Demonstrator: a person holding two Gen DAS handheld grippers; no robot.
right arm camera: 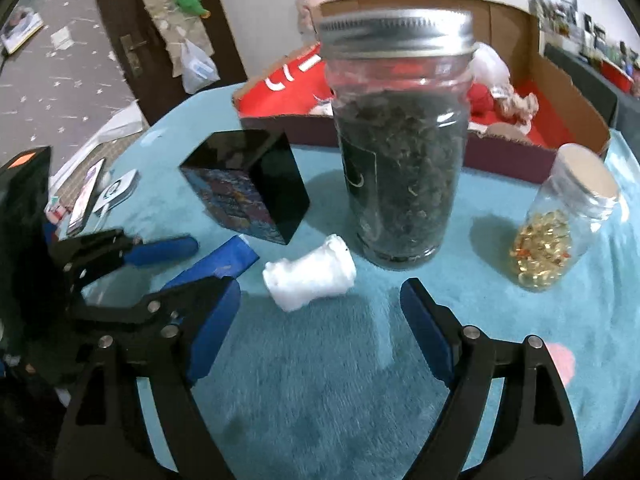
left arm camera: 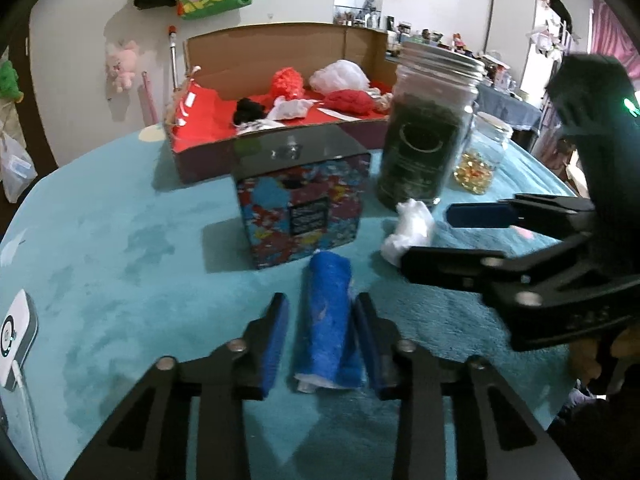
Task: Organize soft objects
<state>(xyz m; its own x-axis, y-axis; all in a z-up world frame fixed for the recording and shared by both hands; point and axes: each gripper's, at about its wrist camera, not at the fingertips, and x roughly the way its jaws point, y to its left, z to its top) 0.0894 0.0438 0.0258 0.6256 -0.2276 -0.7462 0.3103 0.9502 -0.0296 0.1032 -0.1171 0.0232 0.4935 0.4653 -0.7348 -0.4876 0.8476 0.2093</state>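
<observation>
Left claw (left arm camera: 320,336) straddling the blue cloth roll (left arm camera: 329,320) on the teal table (left arm camera: 120,260), pads not yet pinching.
Right claw (right arm camera: 320,324) gaping over the white wad (right arm camera: 310,276) beside the jar (right arm camera: 396,152); both looking light, squashy; gripping mid-length.

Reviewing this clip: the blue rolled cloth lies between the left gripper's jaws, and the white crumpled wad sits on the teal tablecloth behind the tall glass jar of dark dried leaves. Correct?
Not quite. The white crumpled wad sits in front of the tall glass jar of dark dried leaves, on the near side, as the right wrist view shows. The rest holds: the blue rolled cloth lies between the jaws of the left gripper, on the teal tablecloth.
</observation>
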